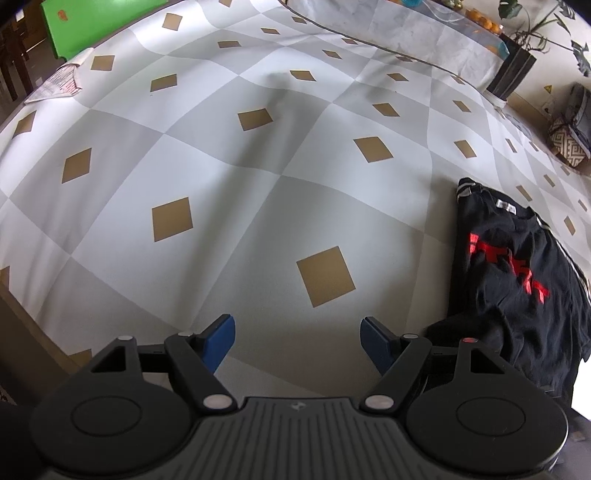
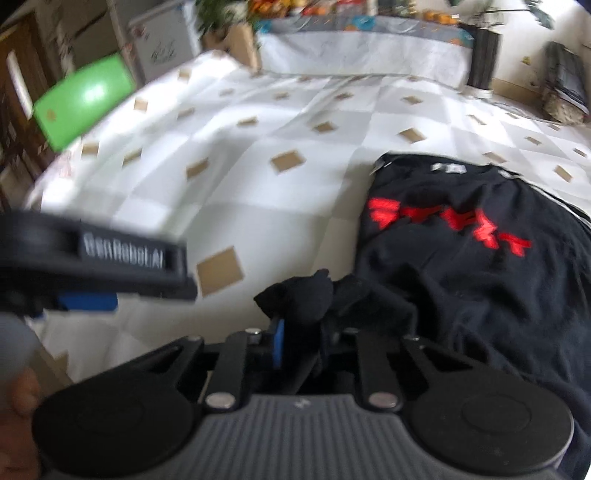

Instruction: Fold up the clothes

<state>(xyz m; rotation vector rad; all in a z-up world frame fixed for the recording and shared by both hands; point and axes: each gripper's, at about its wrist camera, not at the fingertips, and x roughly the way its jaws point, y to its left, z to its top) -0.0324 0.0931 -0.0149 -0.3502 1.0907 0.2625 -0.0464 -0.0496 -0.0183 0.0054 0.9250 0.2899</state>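
Black T-shirt (image 2: 480, 258) with red lettering across the chest and a white neck label, lying front-up and rumpled on a bed sheet (image 1: 258, 184) checked in white and grey with tan diamonds; striped trim showing along the shoulders, collar toward the far side, near corner bunched into a dark wad. Right gripper (image 2: 303, 332) clamped on that bunched corner of the shirt, blue pad just visible beside the cloth, picture blurred. Left gripper (image 1: 297, 345) with blue pads well apart, nothing between them, poised above bare sheet just left of the shirt's edge; also seen from the right wrist at the left border, a hand (image 2: 18, 398) below it. Wide open sheet spreading left and ahead of the shirt. Green board (image 1: 74, 26) at the far left corner, folded printed cloth (image 1: 59, 81) near it, grey bolster (image 2: 362, 51) along the far edge, dark plant pot (image 1: 511, 74) far right.
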